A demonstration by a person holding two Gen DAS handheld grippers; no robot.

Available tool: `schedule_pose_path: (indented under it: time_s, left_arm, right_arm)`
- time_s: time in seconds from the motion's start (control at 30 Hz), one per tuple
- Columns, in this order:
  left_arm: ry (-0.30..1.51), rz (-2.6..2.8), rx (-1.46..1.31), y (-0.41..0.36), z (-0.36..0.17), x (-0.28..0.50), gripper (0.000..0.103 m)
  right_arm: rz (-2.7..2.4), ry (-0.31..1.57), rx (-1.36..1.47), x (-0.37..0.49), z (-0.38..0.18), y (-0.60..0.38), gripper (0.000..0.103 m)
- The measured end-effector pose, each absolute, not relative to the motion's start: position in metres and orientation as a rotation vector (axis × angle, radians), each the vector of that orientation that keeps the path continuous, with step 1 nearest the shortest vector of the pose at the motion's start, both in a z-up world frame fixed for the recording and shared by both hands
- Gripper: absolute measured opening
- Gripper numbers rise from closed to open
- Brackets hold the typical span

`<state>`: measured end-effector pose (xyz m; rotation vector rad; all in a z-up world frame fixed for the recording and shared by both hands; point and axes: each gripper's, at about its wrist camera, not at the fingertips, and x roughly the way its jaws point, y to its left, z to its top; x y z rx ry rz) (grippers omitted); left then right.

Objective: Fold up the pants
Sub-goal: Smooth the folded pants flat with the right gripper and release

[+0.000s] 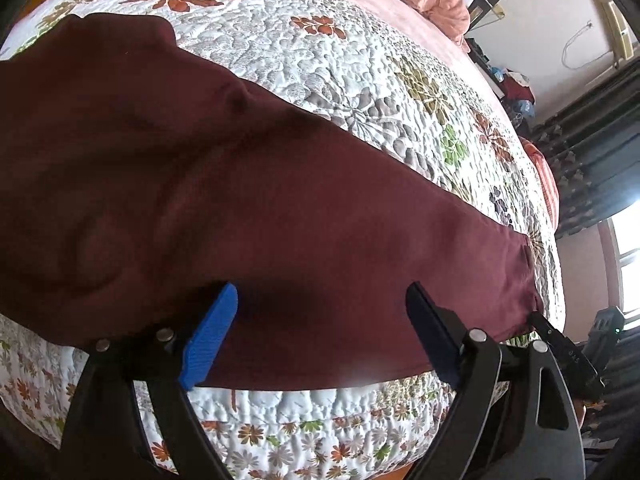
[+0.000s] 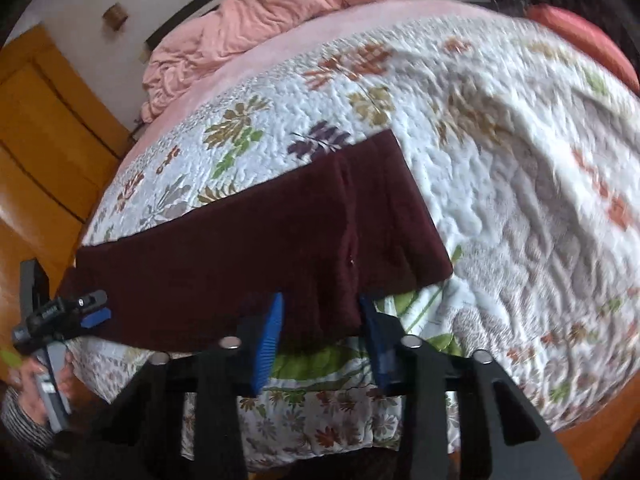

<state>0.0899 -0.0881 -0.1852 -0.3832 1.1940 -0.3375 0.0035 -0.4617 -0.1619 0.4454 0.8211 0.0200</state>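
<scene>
Dark maroon pants (image 1: 224, 200) lie stretched along the near edge of a bed with a floral quilt (image 1: 360, 80). My left gripper (image 1: 320, 300) is open, its blue fingers (image 1: 212, 336) spread wide over the pants' near edge. In the right wrist view the pants (image 2: 248, 248) end at the cuffs to the right. My right gripper (image 2: 320, 308) is open, its jaws set around the near edge of the leg end. The left gripper (image 2: 94, 310) shows at the far left of that view, at the pants' other end. The right gripper (image 1: 560, 340) shows at the right of the left wrist view.
A crumpled pink duvet (image 2: 256, 20) lies at the head of the bed. A wooden door (image 2: 44, 128) stands to the left. Dark curtains (image 1: 600, 140) and a window are on the right. The quilt (image 2: 520, 200) hangs over the bed's near edge.
</scene>
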Motion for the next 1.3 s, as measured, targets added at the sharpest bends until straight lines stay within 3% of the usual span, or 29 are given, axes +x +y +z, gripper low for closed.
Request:
schedule_pose_path:
  time_s: [0.2,0.4,0.57,0.63,0.77,1.07,1.3]
  left_arm:
    - [1.201,-0.334,-0.499,-0.074,-0.179,0.091,0.086]
    - [1.088,-0.328,-0.573,-0.055,-0.148,0.092,0.087]
    - [1.114,-0.324,-0.455,-0.073,-0.161,0.097,0.090]
    - [1.181,-0.299,-0.427,-0.079,-0.182,0.101,0.090]
    - [1.157,-0.301,-0.311,-0.092,-0.184,0.097,0.090]
    - [1.130,-0.325,-0.310,-0.098,-0.167,0.087,0.090]
    - [1.095,-0.308,-0.211,-0.114,-0.162,0.087,0.090]
  right_arm:
    - [0.030,0.718,0.339,0.004,-0.119,-0.447,0.021]
    - [-0.057,0.631,0.252,0.010,-0.072,-0.472,0.019]
    - [-0.060,0.807,0.378,0.013,-0.134,-0.502,0.020]
    - [-0.098,0.917,0.318,0.019,-0.166,-0.497,0.025]
    - [-0.078,0.842,0.451,-0.001,-0.159,-0.514,0.043]
    - [0.024,0.816,0.728,-0.018,-0.174,-0.539,0.044]
    - [0.073,0.813,0.773,0.007,-0.193,-0.531,0.047]
